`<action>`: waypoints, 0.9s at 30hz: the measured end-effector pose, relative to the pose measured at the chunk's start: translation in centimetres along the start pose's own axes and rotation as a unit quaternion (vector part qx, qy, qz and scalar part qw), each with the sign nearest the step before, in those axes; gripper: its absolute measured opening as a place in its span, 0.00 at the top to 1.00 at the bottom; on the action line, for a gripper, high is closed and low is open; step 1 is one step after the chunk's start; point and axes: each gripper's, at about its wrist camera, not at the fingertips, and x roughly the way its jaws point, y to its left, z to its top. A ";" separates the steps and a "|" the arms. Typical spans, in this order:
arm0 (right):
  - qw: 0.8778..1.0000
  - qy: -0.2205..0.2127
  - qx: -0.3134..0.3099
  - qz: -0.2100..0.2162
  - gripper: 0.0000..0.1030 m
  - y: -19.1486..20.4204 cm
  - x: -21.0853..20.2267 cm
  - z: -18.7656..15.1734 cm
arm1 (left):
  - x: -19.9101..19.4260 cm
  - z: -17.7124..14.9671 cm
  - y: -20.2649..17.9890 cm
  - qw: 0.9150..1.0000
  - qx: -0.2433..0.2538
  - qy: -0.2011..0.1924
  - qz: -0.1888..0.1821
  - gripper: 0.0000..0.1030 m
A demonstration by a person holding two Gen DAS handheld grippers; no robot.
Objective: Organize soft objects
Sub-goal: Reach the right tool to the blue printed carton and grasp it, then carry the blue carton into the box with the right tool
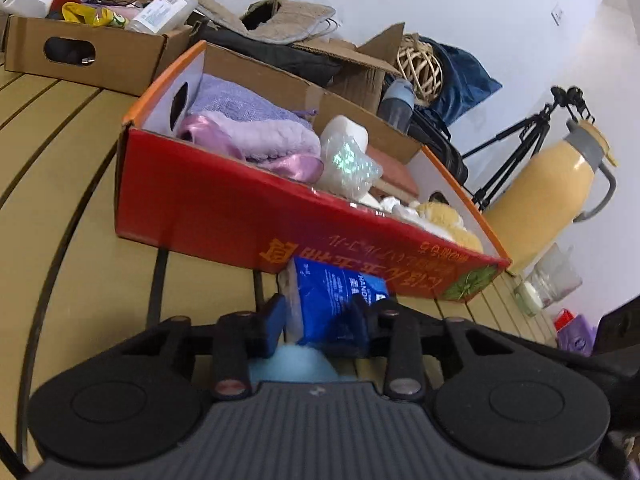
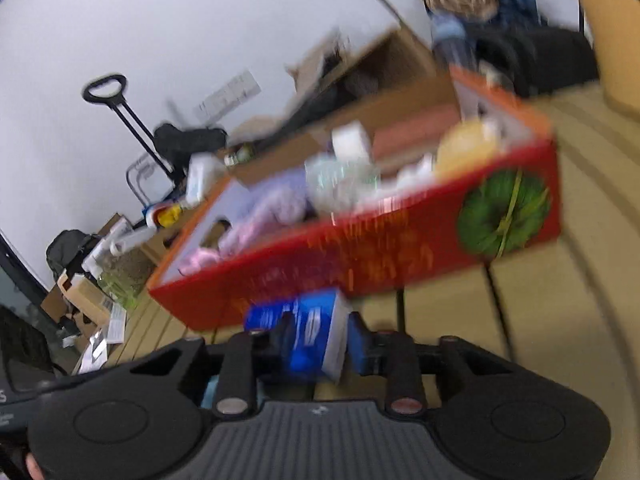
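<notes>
Tongs tilted down, left tongs (image 1: 320, 316) and right tongs (image 2: 316, 340) clamping blue tissue pack (image 1: 336, 300)

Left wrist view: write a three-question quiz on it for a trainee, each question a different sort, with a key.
1. True or false: the red box is empty.
2. What sits between the pads of the left tool? A) a blue pack B) a glass jar C) a wicker ball
3. Fill in: in the left wrist view, the yellow jug stands to the ___ of the red box.

Key: 1 false, it holds soft items; 2 A; 3 right.
</notes>
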 end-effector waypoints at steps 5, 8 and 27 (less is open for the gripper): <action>1.000 -0.013 0.007 0.001 0.79 -0.2 0.3 -0.4 | -0.1 -0.1 0.3 1.000 -0.008 -0.008 -0.010 0.74; 1.000 -0.018 0.007 0.001 0.80 -0.2 -0.2 -0.5 | -1.0 -0.4 -0.4 1.000 0.006 -0.018 -0.012 0.74; 0.995 -0.078 -0.050 0.027 0.81 6.5 -23.0 -11.0 | -21.6 -13.6 -9.4 0.994 0.040 -0.090 -0.038 0.75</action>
